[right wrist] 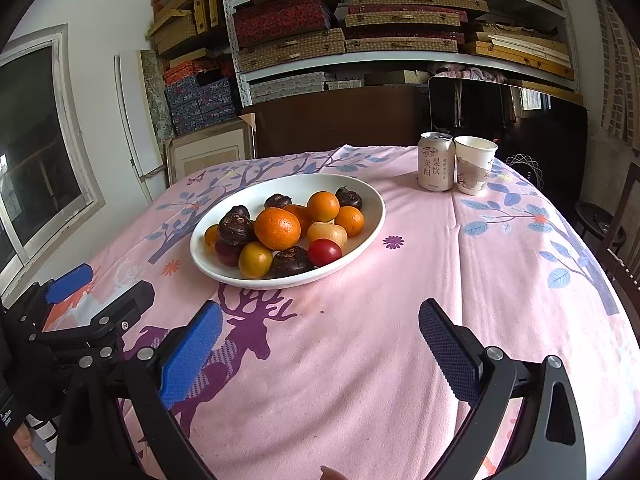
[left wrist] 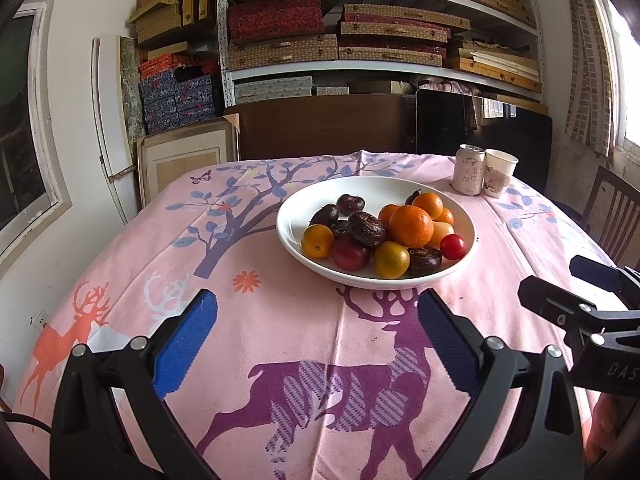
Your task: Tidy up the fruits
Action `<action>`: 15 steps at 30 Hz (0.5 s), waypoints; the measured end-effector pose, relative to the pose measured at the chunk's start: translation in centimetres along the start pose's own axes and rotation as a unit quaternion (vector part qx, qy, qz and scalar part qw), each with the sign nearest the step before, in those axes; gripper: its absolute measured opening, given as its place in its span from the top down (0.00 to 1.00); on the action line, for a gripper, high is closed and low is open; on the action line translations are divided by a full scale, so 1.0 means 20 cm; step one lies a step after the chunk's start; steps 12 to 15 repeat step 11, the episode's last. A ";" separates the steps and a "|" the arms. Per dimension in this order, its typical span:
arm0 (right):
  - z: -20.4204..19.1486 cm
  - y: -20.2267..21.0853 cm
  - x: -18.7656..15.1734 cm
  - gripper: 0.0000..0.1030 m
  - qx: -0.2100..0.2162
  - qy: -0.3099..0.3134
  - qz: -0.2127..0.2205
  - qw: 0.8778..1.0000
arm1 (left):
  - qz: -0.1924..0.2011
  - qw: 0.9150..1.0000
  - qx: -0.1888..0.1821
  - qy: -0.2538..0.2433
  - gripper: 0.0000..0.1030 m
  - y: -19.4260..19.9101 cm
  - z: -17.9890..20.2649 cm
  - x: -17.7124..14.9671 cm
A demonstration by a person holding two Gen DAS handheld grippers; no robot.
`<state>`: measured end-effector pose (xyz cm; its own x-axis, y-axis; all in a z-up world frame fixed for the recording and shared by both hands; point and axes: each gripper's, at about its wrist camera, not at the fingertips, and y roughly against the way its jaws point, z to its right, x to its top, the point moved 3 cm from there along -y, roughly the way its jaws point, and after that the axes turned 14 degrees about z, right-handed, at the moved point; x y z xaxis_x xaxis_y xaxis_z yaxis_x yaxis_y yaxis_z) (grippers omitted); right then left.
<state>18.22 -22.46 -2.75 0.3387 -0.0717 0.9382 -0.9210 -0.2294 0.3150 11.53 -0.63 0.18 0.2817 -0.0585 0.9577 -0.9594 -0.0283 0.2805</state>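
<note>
A white bowl (left wrist: pixel 296 204) (right wrist: pixel 360 188) stands mid-table, holding several oranges (left wrist: pixel 411 227) (right wrist: pixel 277 228), dark brown water chestnuts (left wrist: pixel 366 229) (right wrist: pixel 236 231), yellow fruits (left wrist: pixel 391 259) (right wrist: pixel 255 259) and red tomatoes (left wrist: pixel 453 246) (right wrist: pixel 325 252). My left gripper (left wrist: pixel 318 340) hovers over the tablecloth in front of the bowl, open and empty. My right gripper (right wrist: pixel 320 348) hangs open and empty, in front of and to the right of the bowl. In each wrist view the other gripper shows at the edge: the right one (left wrist: pixel 576 292) and the left one (right wrist: pixel 100 296).
A drink can (left wrist: pixel 469 169) (right wrist: pixel 436 161) and a paper cup (left wrist: pixel 499 173) (right wrist: pixel 474 165) stand at the far right of the pink deer-print tablecloth (left wrist: pixel 280 320) (right wrist: pixel 440 280). Shelves of boxes (left wrist: pixel 360 28) fill the back wall. A wooden chair (left wrist: pixel 616 216) stands to the right.
</note>
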 end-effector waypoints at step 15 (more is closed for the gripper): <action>-0.01 0.00 0.01 0.04 0.002 0.001 -0.002 1.000 | -0.014 1.000 0.011 -0.003 0.05 -0.02 -0.01 -0.01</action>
